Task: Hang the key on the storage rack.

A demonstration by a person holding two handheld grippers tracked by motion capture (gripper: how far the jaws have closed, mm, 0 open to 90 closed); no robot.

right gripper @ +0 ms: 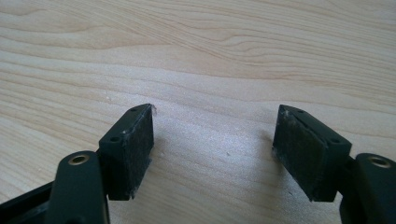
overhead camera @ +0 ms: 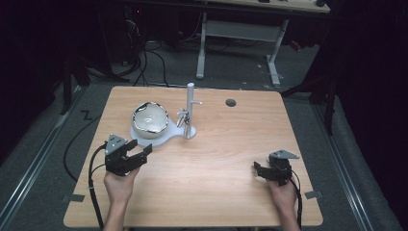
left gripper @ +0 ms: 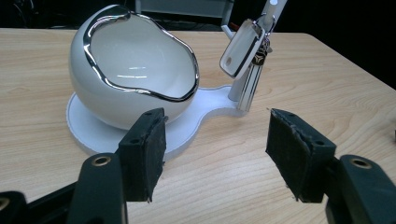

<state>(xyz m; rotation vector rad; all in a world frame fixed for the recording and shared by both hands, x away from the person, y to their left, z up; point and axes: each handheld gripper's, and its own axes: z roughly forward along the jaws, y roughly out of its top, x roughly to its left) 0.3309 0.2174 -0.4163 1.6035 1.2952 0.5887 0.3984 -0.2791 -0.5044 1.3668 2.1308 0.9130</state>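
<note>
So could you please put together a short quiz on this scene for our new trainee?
1. True or false: the left tongs grip the key fob.
2. Which thing sits on the wide end of the white base? A) bowl B) cup C) plate
3. What do the open right tongs have between them?

Key:
1. False. The fob hangs from the post, and the tongs are open and short of it.
2. A, the white bowl with a silver rim.
3. Nothing, just bare table under them.
</note>
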